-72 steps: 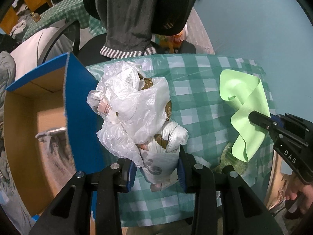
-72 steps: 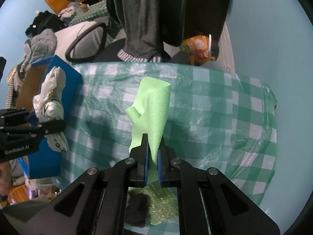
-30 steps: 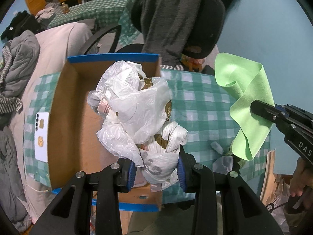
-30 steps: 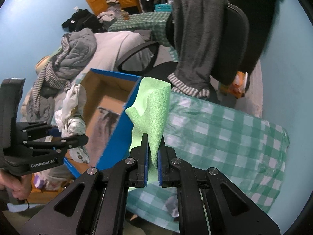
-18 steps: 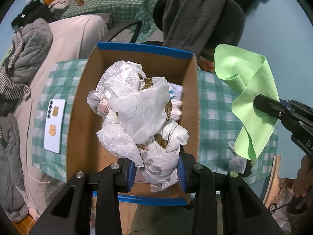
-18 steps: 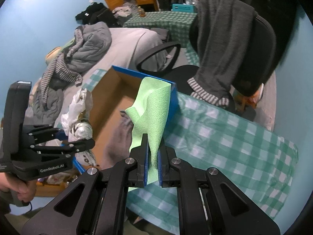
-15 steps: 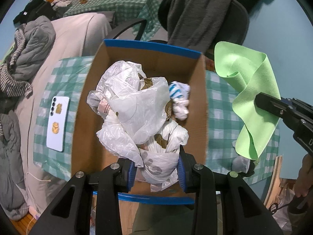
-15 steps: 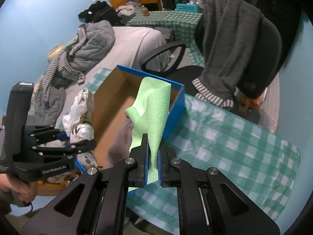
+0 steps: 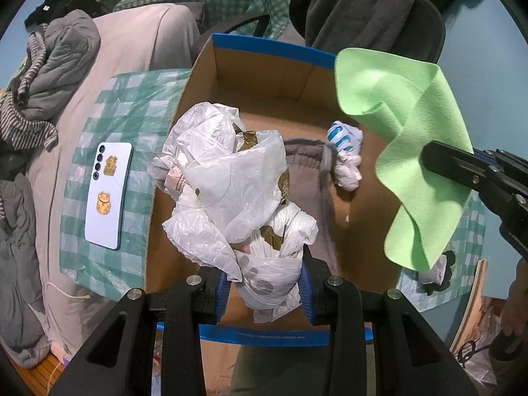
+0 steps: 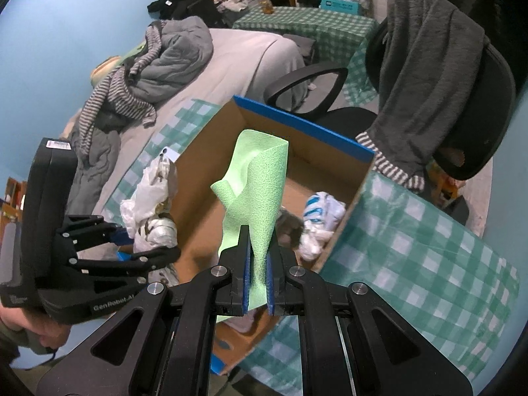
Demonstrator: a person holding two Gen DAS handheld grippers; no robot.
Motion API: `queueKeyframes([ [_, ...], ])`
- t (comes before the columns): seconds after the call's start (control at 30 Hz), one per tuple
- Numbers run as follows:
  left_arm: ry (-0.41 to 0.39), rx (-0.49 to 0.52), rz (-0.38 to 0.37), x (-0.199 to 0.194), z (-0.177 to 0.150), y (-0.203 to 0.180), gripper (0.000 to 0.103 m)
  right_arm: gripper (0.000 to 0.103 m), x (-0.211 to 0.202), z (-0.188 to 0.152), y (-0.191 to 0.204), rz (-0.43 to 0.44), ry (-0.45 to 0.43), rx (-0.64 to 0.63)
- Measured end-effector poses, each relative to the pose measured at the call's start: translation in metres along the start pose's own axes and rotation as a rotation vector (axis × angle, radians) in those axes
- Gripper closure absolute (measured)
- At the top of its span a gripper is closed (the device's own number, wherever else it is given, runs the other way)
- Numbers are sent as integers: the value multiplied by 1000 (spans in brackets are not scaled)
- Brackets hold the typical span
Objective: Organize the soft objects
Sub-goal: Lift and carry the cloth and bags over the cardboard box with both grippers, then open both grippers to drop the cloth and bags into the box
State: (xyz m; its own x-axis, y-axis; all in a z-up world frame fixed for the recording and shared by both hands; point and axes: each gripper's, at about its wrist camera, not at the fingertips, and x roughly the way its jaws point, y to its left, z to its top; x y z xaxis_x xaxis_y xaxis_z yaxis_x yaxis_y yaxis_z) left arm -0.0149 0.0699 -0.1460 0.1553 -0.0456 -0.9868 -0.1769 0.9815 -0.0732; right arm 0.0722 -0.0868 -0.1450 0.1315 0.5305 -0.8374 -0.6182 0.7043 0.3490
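Cardboard box (image 9: 264, 99) below; crinkled plastic bag (image 9: 231, 181), fuzzy green cloth (image 10: 257, 191) gripped

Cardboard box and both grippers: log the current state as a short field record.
left gripper: shut on white plastic bag bundle, held over the box
right gripper: shut on green cloth, held above the box
cardboard box: open, blue-edged, on checkered tablecloth
box contents: blue-and-white bundle, grey fabric
phone: flat on the cloth, left of the box
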Motion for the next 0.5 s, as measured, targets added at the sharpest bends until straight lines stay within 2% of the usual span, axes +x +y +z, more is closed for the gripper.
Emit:
queueKeyframes([
  [0.3, 43, 16, -8, 15, 4, 5, 66, 95, 25, -1, 12, 4, 57, 9],
  [0.37, 39, 25, 2, 14, 4, 4, 61, 95, 26, -1, 12, 1, 58, 16],
  [0.43, 39, 30, 7, 14, 4, 4, 47, 93, 28, -1, 12, -2, 61, 20],
  [0.47, 34, 32, 9, 13, 4, 4, 46, 91, 28, -1, 12, -7, 67, 22],
  [0.5, 34, 35, 10, 12, 5, 4, 46, 83, 28, -2, 12, -15, 66, 27],
])
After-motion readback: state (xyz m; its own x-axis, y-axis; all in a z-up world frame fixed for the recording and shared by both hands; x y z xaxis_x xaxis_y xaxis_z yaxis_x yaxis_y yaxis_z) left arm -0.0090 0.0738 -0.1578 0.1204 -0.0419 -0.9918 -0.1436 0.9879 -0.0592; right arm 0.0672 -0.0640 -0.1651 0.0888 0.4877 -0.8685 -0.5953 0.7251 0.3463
